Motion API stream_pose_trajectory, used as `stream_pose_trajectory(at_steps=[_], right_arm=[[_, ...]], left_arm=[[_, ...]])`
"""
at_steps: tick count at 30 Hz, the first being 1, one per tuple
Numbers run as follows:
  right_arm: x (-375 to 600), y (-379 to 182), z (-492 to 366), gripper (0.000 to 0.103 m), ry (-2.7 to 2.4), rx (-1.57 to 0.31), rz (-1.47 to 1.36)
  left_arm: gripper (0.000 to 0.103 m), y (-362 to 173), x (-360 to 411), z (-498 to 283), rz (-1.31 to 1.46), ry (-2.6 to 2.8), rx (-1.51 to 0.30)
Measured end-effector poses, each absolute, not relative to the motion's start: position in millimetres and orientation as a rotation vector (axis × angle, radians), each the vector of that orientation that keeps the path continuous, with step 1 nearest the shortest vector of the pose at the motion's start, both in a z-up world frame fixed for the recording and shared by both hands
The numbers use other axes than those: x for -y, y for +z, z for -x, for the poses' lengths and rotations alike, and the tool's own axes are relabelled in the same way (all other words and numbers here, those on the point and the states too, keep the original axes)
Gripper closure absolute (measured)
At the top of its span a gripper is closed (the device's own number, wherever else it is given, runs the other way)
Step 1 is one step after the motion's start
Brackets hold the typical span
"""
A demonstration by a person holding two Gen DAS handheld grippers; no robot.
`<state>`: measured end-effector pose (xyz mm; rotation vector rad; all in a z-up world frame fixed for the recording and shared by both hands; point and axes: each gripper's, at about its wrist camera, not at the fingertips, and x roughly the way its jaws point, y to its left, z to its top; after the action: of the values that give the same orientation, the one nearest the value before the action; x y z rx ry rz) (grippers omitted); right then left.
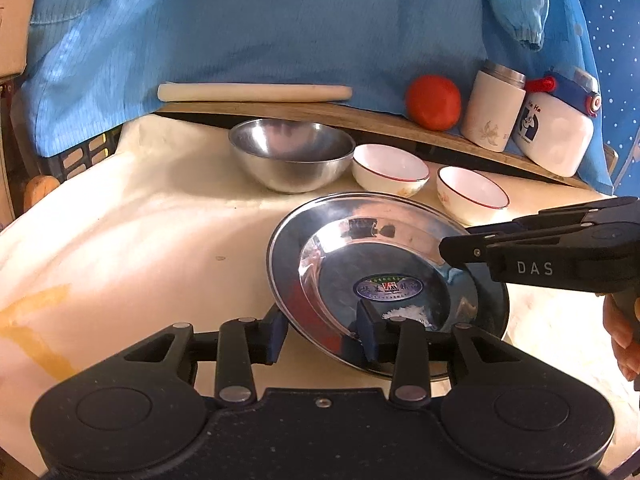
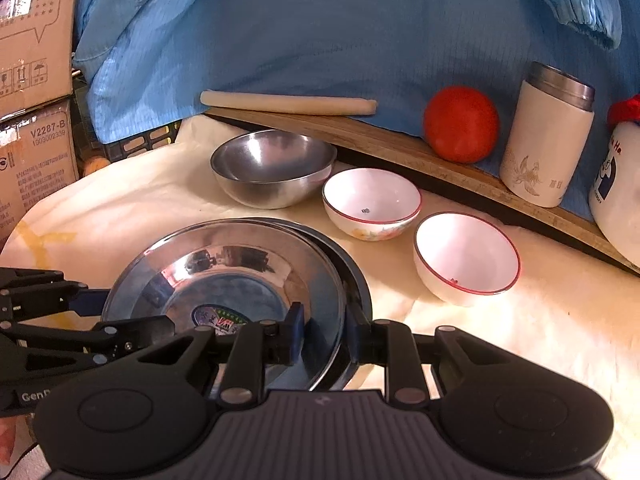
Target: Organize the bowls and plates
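Note:
A shiny steel plate [image 1: 384, 264] [image 2: 228, 276] with a sticker in its well lies tilted on a second, darker plate [image 2: 356, 276] on the cream cloth. My left gripper [image 1: 322, 334] [image 2: 116, 316] straddles the top plate's near-left rim, open, its pads not pressing. My right gripper [image 2: 325, 332] [image 1: 452, 250] is shut on the plate's right rim, one finger inside the well and one outside. Behind stand a steel bowl [image 1: 292, 156] [image 2: 274, 168] and two white red-rimmed bowls [image 1: 390, 170] [image 1: 472, 194] [image 2: 372, 200] [image 2: 466, 258], all upright.
A wooden board [image 1: 360, 118] along the back carries a rolling pin [image 1: 256, 92], a tomato [image 1: 434, 102], a white canister [image 1: 494, 108] and a white container [image 1: 556, 132]. Blue cloth [image 1: 280, 32] hangs behind. Cardboard boxes [image 2: 32, 80] stand at the left. A hand [image 1: 620, 332] holds the right gripper.

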<state>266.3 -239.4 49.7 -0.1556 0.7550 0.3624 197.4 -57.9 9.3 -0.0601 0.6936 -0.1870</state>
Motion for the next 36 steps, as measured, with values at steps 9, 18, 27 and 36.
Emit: stream_pose_trajectory(at_steps=[9, 18, 27, 36], right_arm=[[230.9, 49.9, -255.3, 0.076, 0.326, -0.645, 0.273], [242.8, 51.8, -254.1, 0.052, 0.332, -0.625, 0.227], [253.0, 60.7, -252.5, 0.01, 0.354, -0.567, 0.115], [255.0, 72.0, -268.6, 0.0, 0.369, -0.51, -0.027]], left_arm=[[0.059, 8.5, 54.6, -197.5, 0.078, -0.197, -0.694], [0.023, 14.7, 43.3, -189.2, 0.106, -0.181, -0.637], [0.001, 22.1, 22.2, -192.1, 0.174, -0.113, -0.582], [0.001, 41.3, 3.2, -210.9, 0.169, -0.058, -0.555]])
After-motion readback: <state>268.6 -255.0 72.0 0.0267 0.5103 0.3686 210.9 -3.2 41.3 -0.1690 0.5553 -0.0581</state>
